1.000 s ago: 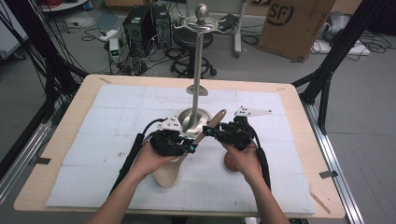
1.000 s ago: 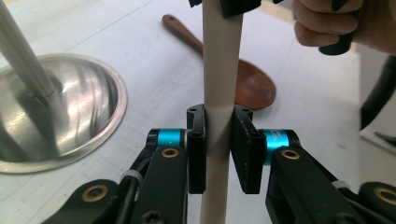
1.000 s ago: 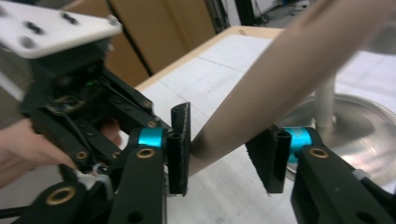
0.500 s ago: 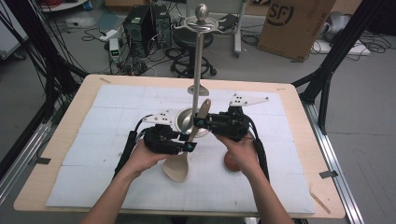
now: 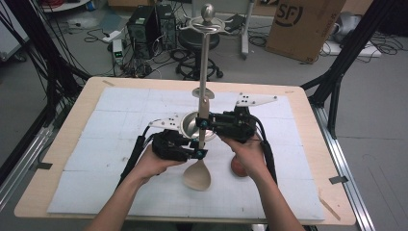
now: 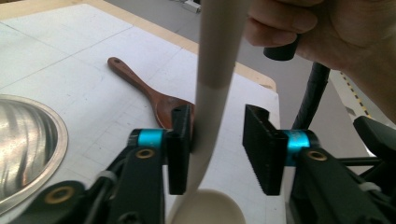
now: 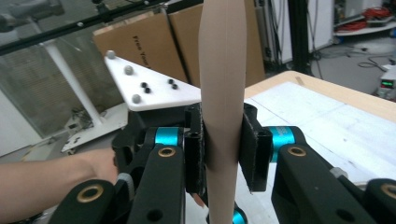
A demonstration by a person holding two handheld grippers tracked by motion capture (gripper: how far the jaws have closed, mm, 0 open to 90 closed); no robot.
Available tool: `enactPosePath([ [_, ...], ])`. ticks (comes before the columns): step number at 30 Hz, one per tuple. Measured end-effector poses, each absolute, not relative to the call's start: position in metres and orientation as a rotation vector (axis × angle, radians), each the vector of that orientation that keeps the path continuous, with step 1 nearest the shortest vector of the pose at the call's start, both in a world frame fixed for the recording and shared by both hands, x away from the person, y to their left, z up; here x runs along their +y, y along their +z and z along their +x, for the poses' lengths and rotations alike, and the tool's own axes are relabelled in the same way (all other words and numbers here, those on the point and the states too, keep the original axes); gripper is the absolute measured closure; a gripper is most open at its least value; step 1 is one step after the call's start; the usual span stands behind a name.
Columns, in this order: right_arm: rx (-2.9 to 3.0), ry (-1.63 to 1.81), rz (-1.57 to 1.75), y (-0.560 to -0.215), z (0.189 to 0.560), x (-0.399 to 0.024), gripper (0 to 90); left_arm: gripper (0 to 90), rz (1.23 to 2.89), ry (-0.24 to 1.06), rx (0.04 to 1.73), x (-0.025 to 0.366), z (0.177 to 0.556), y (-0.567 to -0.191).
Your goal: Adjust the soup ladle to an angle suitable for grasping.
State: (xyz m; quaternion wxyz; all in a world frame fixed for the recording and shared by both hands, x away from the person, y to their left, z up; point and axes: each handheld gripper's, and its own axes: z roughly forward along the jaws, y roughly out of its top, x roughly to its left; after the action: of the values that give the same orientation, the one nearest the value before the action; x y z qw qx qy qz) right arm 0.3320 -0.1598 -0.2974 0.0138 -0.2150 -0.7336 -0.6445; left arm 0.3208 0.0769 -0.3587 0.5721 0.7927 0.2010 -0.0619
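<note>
A: We have the pale wooden spoon [image 5: 197, 174] held upright between us, bowl down, at about six o'clock from the steel bowl [image 5: 189, 124]. What sits in that bowl?

B: We cannot see anything in it; the stand's pole [image 5: 204, 72] and the grippers cover part of it. The left gripper view shows only its ribbed inner wall [image 6: 28, 140].

A: Any writing we can read?

B: "SF" on the cardboard box [image 5: 304, 25] on the floor at one o'clock beyond the table [image 5: 332, 144]. In the right gripper view a carton [image 7: 140, 44] reads "Free You", cut off.

A: And our grips?

B: The right gripper [image 7: 224, 154] pinches the spoon's handle [image 7: 223, 84], both pads pressed on it. The left gripper [image 6: 219, 149] is spread: its jaws have just been closing a little, the handle [image 6: 215, 70] leans on one pad and the other stands clear of it.

A: What else lies around?

B: A dark wooden spoon [image 6: 149, 93] lies flat on the white mat at about four o'clock from the steel bowl, just beside the right hand [image 5: 245, 154]. The pole rises straight in front of the grippers.
</note>
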Motion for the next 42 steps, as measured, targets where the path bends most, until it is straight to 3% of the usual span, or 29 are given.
enactPosePath([
  [3, -2.286, -2.001, -0.649, -0.297, 0.331, -0.159, 74.1, 75.0, 1.853, -0.13, 0.474, 0.077, 0.321, -0.359],
  [6, -2.296, -2.009, -0.645, -0.297, 0.33, -0.159, 73.6, 76.8, 1.856, -0.105, 0.471, 0.076, 0.32, -0.358],
  [9, -2.308, -2.021, -0.654, -0.298, 0.33, -0.163, 65.4, 78.3, 1.85, -0.106, 0.473, 0.076, 0.32, -0.357],
  [17, -2.32, -2.043, -0.679, -0.302, 0.326, -0.179, 58.4, 78.4, 1.834, -0.065, 0.489, 0.077, 0.321, -0.355],
  [29, -2.396, -2.043, -0.759, -0.318, 0.317, -0.209, 40.4, 78.4, 1.852, -0.019, 0.48, 0.079, 0.325, -0.342],
  [42, -2.438, -2.039, -0.854, -0.335, 0.304, -0.239, 32.9, 78.4, 1.84, 0.04, 0.485, 0.085, 0.33, -0.324],
])
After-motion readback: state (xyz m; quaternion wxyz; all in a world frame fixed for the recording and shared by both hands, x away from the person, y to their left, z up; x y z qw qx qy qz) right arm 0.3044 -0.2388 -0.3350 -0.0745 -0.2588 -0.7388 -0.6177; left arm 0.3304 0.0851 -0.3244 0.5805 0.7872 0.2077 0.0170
